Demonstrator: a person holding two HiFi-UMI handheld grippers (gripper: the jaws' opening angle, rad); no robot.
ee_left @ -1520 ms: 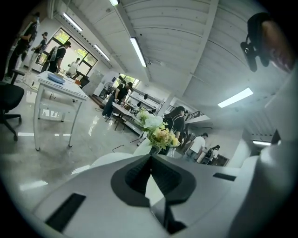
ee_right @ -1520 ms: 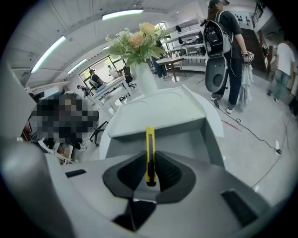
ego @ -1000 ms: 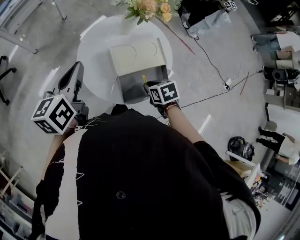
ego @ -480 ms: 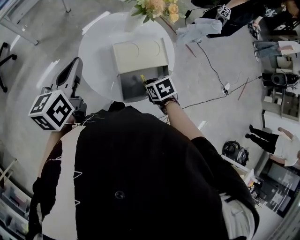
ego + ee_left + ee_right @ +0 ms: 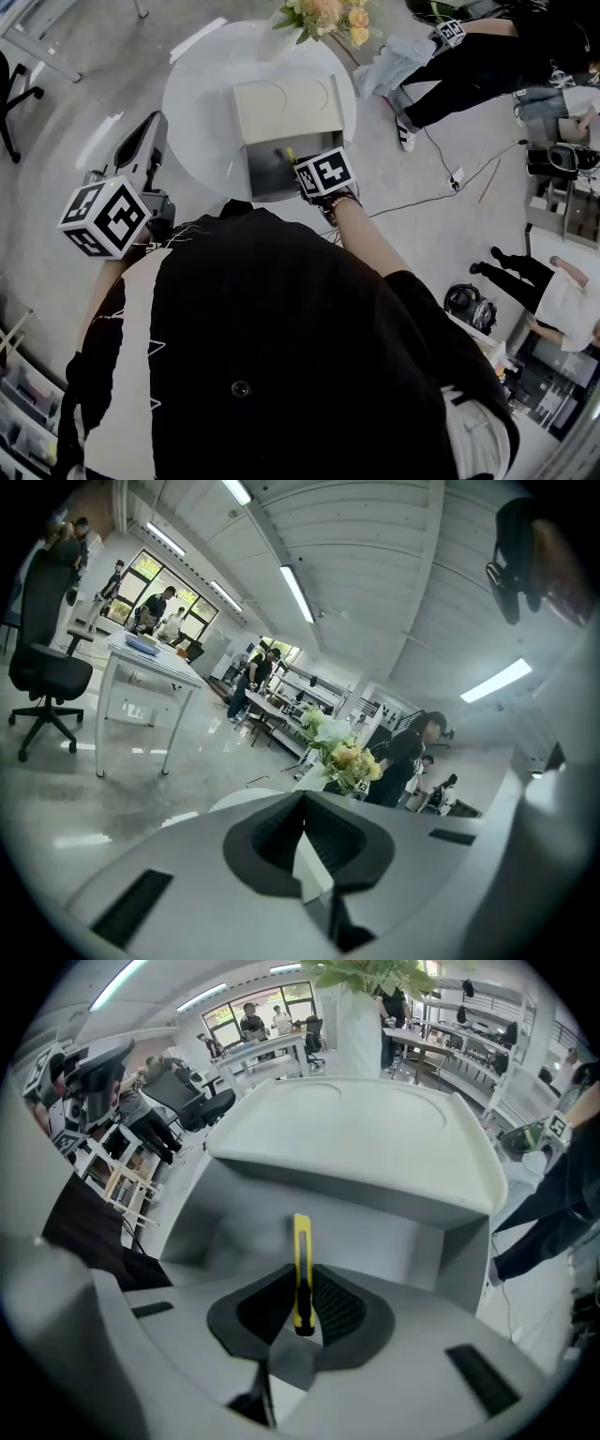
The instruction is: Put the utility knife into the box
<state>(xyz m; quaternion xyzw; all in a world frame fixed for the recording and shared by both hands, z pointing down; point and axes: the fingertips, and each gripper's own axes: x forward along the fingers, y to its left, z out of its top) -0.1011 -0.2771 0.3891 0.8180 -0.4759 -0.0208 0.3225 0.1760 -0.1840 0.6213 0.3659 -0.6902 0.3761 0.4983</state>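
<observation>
An open grey box (image 5: pixel 262 173) stands on the round white table (image 5: pixel 197 103), its pale lid (image 5: pixel 286 108) folded back on the far side. My right gripper (image 5: pixel 292 165) is shut on the yellow utility knife (image 5: pixel 289 154) and holds it over the box's near right corner. In the right gripper view the knife (image 5: pixel 301 1260) sticks out forward from between the jaws of the right gripper (image 5: pixel 302 1283), over the box's grey inside (image 5: pixel 244 1227), with the lid (image 5: pixel 356 1138) beyond. My left gripper (image 5: pixel 153 131) hangs off the table's left edge. In its own view the left gripper (image 5: pixel 305 803) is shut on nothing.
A vase of flowers (image 5: pixel 328 14) stands at the table's far edge. A person in black (image 5: pixel 487 56) walks past on the far right, near cables (image 5: pixel 441 159) on the floor. An office chair (image 5: pixel 14 94) stands at the left.
My right gripper has carried the knife slightly further in over the box's opening. The person at the upper right has walked further into view. The left gripper has barely moved.
</observation>
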